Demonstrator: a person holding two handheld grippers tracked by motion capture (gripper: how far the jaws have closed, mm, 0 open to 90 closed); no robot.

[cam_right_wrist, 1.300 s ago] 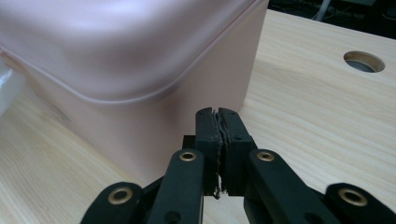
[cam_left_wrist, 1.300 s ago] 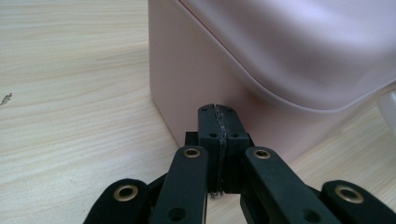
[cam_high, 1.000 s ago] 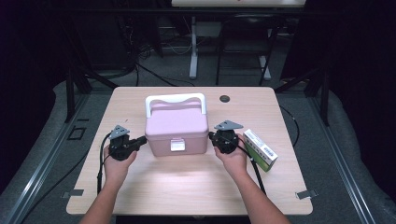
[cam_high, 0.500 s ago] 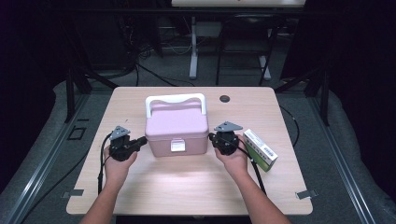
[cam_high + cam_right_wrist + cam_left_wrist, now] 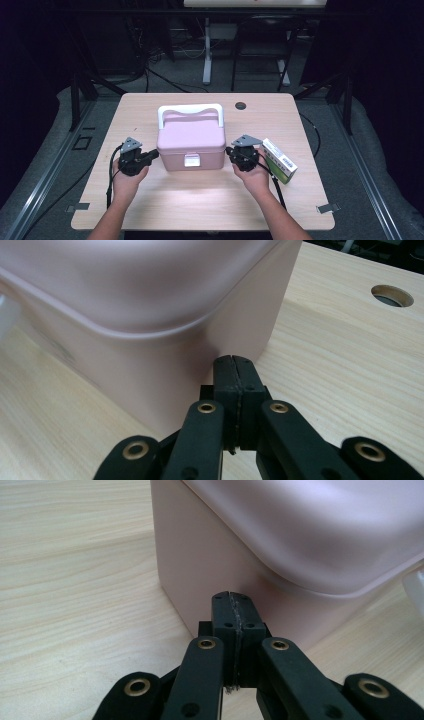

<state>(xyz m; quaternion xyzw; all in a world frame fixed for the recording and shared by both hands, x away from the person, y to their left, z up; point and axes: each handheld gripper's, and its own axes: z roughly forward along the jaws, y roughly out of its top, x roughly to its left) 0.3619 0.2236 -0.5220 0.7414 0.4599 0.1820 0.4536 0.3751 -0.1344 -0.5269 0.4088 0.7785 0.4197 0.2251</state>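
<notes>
So the pink box (image 5: pixel 191 140) sits mid-table with its white handle (image 5: pixel 190 111) at 12 o'clock and the latch (image 5: pixel 192 160) facing 6; the left gripper (image 5: pixel 150 156) is at its 9 o'clock side and the right gripper (image 5: pixel 231 151) at 3, both with jaws pressed together on nothing, tips at the box walls (touching or just short, I can't tell). My guess at the risk: uneven pushing would spin or slide the box; closed tips could skid off the smooth plastic. A green-and-white carton (image 5: pixel 279 160) lies just beside the right hand (image 5: pixel 256 176), so a backswing could knock it; the table hole (image 5: pixel 241 106) is well apart.
</notes>
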